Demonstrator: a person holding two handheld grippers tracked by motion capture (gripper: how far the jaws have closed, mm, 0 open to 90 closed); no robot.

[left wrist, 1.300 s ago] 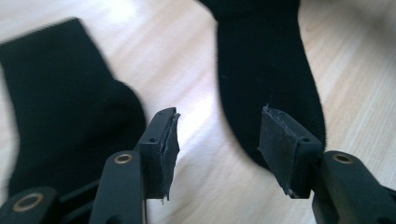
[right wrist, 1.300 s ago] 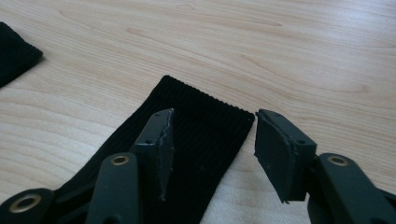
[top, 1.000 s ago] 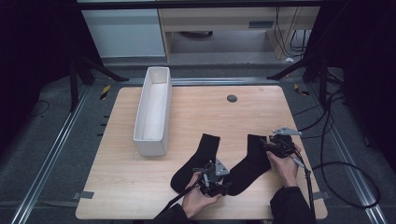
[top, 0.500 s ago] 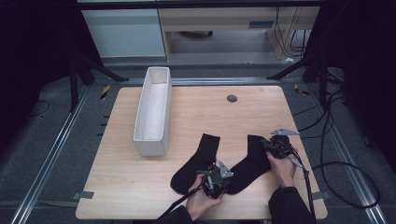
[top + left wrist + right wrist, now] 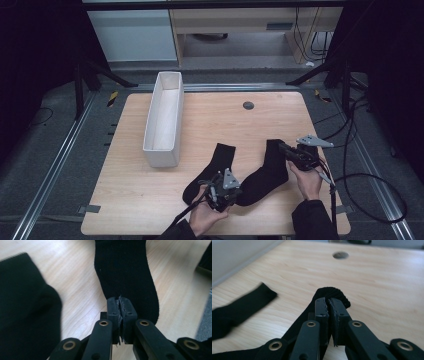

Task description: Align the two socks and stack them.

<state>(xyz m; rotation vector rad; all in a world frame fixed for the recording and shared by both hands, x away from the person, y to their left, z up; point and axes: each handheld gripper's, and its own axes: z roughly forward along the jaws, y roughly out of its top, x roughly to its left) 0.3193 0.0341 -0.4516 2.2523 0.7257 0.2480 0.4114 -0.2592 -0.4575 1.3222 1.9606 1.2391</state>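
Two black socks lie on the wooden table (image 5: 150, 200). The right sock (image 5: 272, 170) is held at both ends. My right gripper (image 5: 281, 146) has just closed on its cuff (image 5: 337, 293), its jaws (image 5: 329, 301) pressed together over the cloth. My left gripper (image 5: 236, 192) has just closed on the toe end, and the sock (image 5: 122, 272) stretches away from its shut jaws (image 5: 120, 300). The left sock (image 5: 212, 167) lies loose beside it, with its foot (image 5: 22, 302) and cuff (image 5: 242, 307) in the gripper views.
A long white bin (image 5: 165, 117) stands at the table's left, with its wall (image 5: 234, 252) in the right gripper view. A round hole (image 5: 248, 105) is in the far tabletop. Cables trail off the table's right side.
Both grippers' jaws have shut on the right sock's ends. Both hands have risen a little, and the sock's cuff is lifted off the wood.
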